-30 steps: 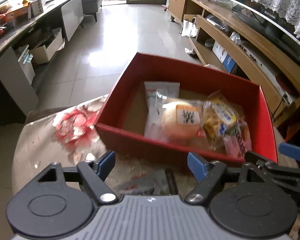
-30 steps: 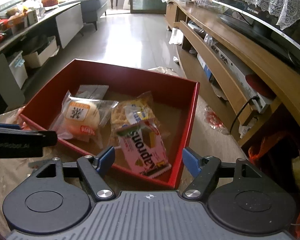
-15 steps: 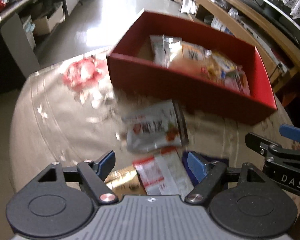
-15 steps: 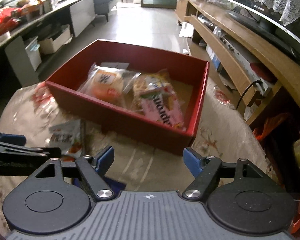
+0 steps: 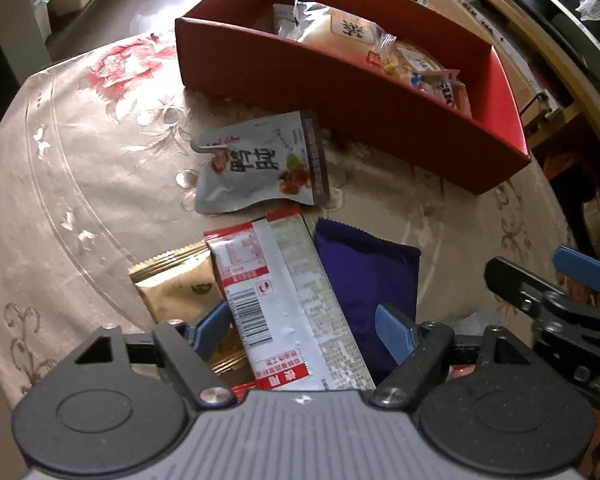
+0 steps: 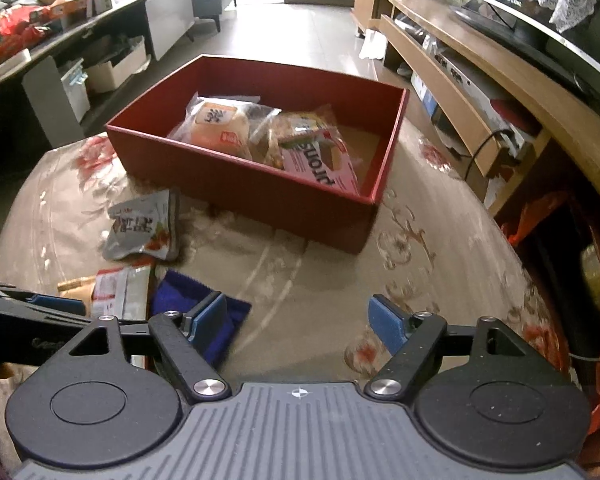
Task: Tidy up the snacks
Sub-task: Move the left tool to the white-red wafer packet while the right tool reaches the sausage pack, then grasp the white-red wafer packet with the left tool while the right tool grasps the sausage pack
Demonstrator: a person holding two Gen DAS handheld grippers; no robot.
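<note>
Four packets lie loose on the table [image 5: 80,184], short of the red box [image 5: 380,120]: a grey pouch [image 5: 260,164] nearest the box wall, then a long red-and-white packet [image 5: 284,300] overlapping a gold packet [image 5: 176,284] on one side and a dark blue packet [image 5: 368,276] on the other. Inside the box I count several wrapped snacks already stowed, among them a round bun [image 6: 216,128] and a pink wafer pack [image 6: 324,164].

My left gripper [image 5: 304,328] sits above the pile, angled steeply down, jaws apart and opening, clamped on nothing. The red-and-white packet runs up between its fingers, but the pads do not press on it. My right gripper [image 6: 296,320] is also apart and empty, over bare cloth, with its left finger over the edge of the blue packet.

Risks as I judge them:
- The three overlapped packets share edges. Closing the left jaws here could catch the gold or blue packet along with the long one, and the extra would likely drop before reaching the box.
- The film wrappers look slick and flat; a shallow bite may slip off.
- The two grippers are close together in the left wrist view. Both converging on the same pile could make them collide.
- The clear table cover could snag on a low fingertip.
</note>
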